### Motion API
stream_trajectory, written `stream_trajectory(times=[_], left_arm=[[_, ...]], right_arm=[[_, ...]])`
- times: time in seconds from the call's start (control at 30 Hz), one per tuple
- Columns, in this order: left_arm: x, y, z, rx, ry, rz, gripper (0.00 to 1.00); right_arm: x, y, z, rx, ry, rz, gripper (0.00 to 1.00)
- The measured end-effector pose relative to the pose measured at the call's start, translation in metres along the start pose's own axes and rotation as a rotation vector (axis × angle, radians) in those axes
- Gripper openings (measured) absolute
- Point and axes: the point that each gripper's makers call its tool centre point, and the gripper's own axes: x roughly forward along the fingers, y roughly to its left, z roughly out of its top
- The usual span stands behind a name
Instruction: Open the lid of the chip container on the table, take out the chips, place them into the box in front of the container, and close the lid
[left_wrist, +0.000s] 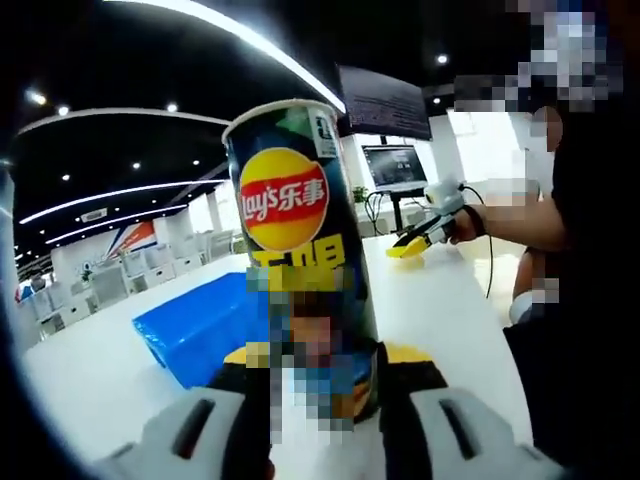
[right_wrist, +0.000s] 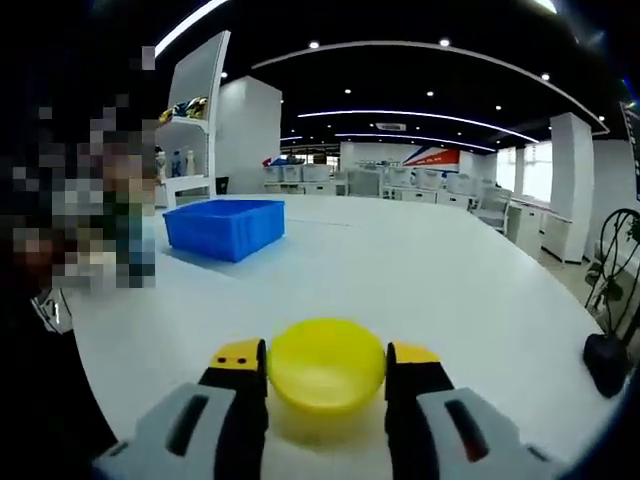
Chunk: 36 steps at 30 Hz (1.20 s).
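A dark blue Lay's chip can (left_wrist: 290, 230) stands upright between my left gripper's jaws; the left gripper (left_wrist: 315, 365) is shut on its lower body. The can's top rim carries no lid, and its inside is hidden. The yellow lid (right_wrist: 325, 372) sits pinched between the black-and-yellow pads of my right gripper (right_wrist: 325, 360), just above the white table. In the left gripper view the right gripper (left_wrist: 425, 235) is off to the right of the can, held by a hand, with the yellow lid (left_wrist: 405, 248) in it. A blue box (left_wrist: 200, 325) lies behind the can to the left; the blue box (right_wrist: 225, 228) is far left on the table.
The white table (right_wrist: 430, 270) stretches wide around the box. A monitor on a stand (left_wrist: 393, 165) is behind the right gripper. A black object (right_wrist: 605, 362) rests at the table's right edge. A white shelf (right_wrist: 190, 130) and rows of desks stand behind. A person stands close beside the table.
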Motion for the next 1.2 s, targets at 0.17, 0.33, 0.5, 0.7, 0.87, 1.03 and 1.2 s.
stream_trajectory(times=[0.17,0.33,0.5,0.7,0.87,1.03,1.2], left_arm=[[0.002,-0.001,0.011,-0.043,-0.067,-0.022,0.53],[0.014,0.0,0.025,-0.052,-0.123,-0.025,0.6],[0.031,0.001,0.035,-0.094,-0.195,-0.045,0.7],[0.044,0.003,0.032,-0.144,-0.212,-0.027,0.55],[0.045,-0.002,0.033,-0.154,-0.209,-0.047,0.54],[0.043,-0.006,0.033,-0.16,-0.208,-0.061,0.53],[0.043,-0.007,0.033,-0.163,-0.206,-0.068,0.53]], right_arm=[[-0.002,0.01,0.016,-0.012,-0.029,0.027,0.46],[-0.004,0.017,0.033,-0.022,-0.059,0.046,0.46],[-0.003,0.025,0.044,-0.034,-0.08,0.06,0.46],[-0.004,0.033,0.05,-0.041,-0.093,0.071,0.46],[-0.006,0.037,0.058,-0.038,-0.112,0.084,0.46],[-0.006,0.046,0.072,-0.049,-0.132,0.112,0.46],[-0.006,0.071,0.097,-0.069,-0.162,0.205,0.46]])
